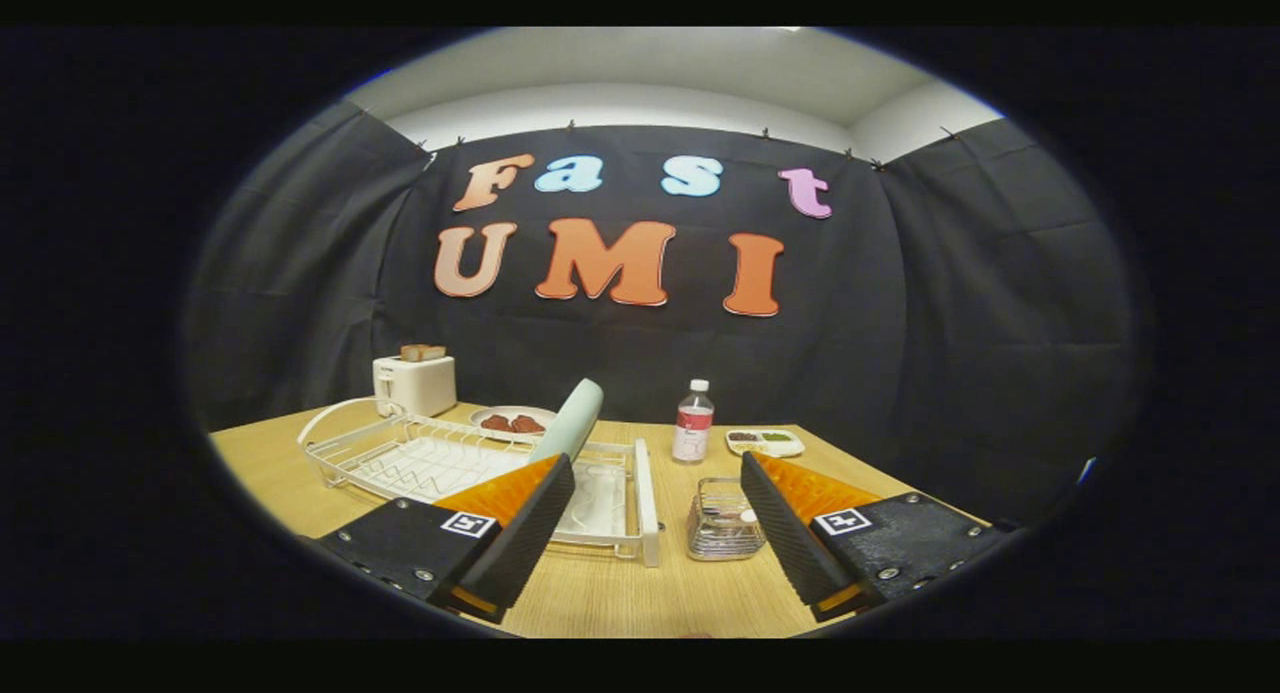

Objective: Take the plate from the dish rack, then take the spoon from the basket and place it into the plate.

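A pale green plate (572, 420) stands on edge in the white wire dish rack (420, 460), just beyond my left finger. A small wire basket (724, 521) sits on the wooden table between my fingers, close to the right one; a spoon handle seems to lie inside it, too small to be sure. My gripper (657, 478) hovers above the table's near part, open, with nothing between its fingers.
A white toaster (414, 383) with bread stands at the back left. Behind the rack is a white plate with brown food (512, 422). A water bottle (693, 423) and a small divided tray (765, 441) stand at the back right. Bare wooden table (620, 593) lies nearest me.
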Available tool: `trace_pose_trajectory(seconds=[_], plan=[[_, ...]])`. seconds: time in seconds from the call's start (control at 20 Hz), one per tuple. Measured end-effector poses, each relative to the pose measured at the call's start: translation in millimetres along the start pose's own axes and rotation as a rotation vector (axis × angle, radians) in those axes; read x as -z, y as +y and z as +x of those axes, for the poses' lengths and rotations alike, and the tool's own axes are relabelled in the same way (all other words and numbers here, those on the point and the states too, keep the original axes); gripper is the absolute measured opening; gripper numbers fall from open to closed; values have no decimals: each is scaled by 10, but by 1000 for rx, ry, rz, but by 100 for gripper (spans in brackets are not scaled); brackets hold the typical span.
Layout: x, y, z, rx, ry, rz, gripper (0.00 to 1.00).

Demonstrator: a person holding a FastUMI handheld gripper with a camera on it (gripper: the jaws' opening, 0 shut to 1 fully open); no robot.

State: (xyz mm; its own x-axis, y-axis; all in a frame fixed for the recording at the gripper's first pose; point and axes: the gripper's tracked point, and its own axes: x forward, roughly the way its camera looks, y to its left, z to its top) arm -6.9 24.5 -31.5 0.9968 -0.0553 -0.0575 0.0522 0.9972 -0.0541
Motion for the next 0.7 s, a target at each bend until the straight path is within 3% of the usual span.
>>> trace_pose_trajectory(seconds=[0.45, 0.7], plan=[[-62, 206, 202, -46, 38, 14, 100], [-89, 450, 532, -96, 111, 117, 100]])
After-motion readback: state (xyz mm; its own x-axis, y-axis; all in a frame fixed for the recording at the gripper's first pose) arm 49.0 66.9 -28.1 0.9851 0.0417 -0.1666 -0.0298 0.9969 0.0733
